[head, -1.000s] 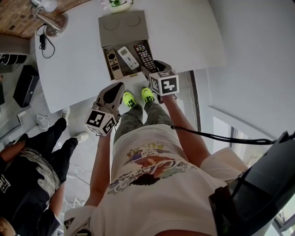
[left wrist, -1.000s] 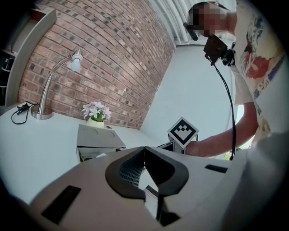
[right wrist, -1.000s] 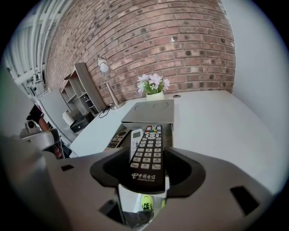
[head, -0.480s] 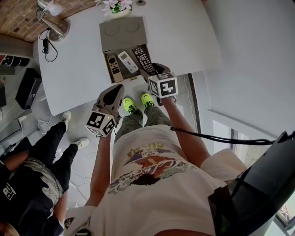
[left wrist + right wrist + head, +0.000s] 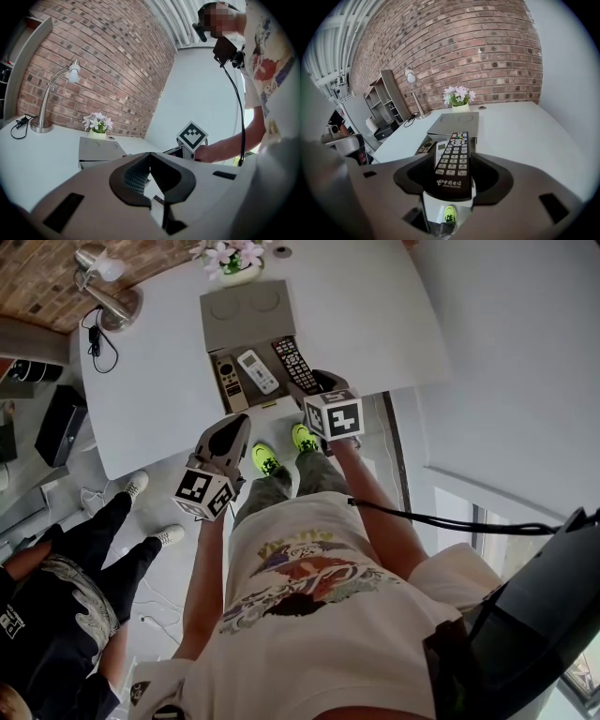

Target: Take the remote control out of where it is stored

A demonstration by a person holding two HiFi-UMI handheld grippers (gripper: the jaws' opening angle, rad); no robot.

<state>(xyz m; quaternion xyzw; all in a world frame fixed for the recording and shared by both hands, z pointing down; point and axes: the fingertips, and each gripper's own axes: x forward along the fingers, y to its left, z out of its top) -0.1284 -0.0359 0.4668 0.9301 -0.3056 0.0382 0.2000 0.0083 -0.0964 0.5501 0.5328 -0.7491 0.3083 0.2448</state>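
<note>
1. The right gripper point(image 5: 453, 177) has its jaws pinched on the near end of the black remote point(image 5: 455, 159), one jaw against each long side.
2. The remote points away from the gripper, buttons up. Its far end reaches out over the open drawer point(image 5: 255, 399) of a grey box point(image 5: 247, 306).
3. In the head view the black remote point(image 5: 292, 359) lies along the drawer's right side, with the right gripper point(image 5: 319, 388) at its near end by the counter point(image 5: 375, 306) edge. Whether the remote's far end touches the drawer cannot be told.
4. Two more remotes lie in the drawer. A white one point(image 5: 256, 371) is in the middle and a grey one point(image 5: 226, 378) is on the left, both apart from the black remote.
5. The left gripper point(image 5: 150, 157) has its jaws pressed together with nothing between them. In the head view it hangs off the counter's near edge point(image 5: 223, 439), well apart from the drawer.
6. A pot of flowers point(image 5: 228, 254) stands just behind the box, and a lamp point(image 5: 103, 287) stands at the counter's far left corner.
7. A second person in dark clothes point(image 5: 66, 596) stands on the floor to the left.
</note>
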